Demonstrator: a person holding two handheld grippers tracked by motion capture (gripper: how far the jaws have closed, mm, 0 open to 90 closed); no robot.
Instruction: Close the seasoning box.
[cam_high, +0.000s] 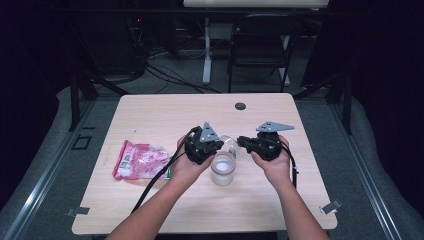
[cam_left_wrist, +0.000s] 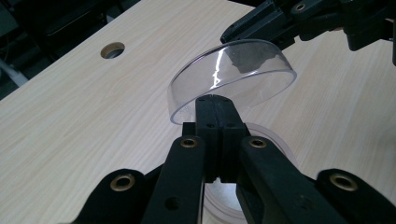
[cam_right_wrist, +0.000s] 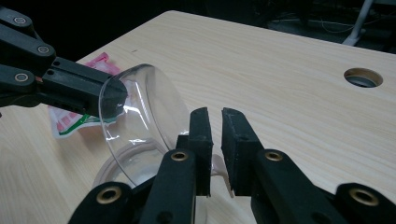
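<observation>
Table (cam_high: 165, 112) of pale wood carries a cup (cam_high: 222, 169) with a whitish filling near its middle, and above the cup a clear dome lid (cam_high: 231, 144) hangs tilted between the two grippers. From the high view the left gripper (cam_high: 218, 145) and right gripper (cam_high: 243, 141) meet over the cup, each held in a hand, but the lid is only a faint glint there and the jaws' hold cannot be read. The left gripper view settles that side: its two jaws are pressed together on the near rim of the lid (cam_left_wrist: 232, 74), which tips up and away, while the other gripper (cam_left_wrist: 243, 29) reaches in from the upper right toward the lid's far edge, and the cup's rim (cam_left_wrist: 275, 140) curves just behind the jaws. The right gripper view gives what the others hide: the right gripper (cam_right_wrist: 215, 115) has its jaws a little apart with a narrow gap, beside the lid (cam_right_wrist: 140, 126) rather than clamped on it, and the left gripper (cam_right_wrist: 113, 95) pinches the rim at the upper left. A pink and white packet (cam_high: 140, 160) lies flat on the table to the left of the hands, well apart from the cup; it peeks out behind the lid in the right gripper view (cam_right_wrist: 70, 122). A round hole (cam_high: 240, 106) sits near the table's far edge
</observation>
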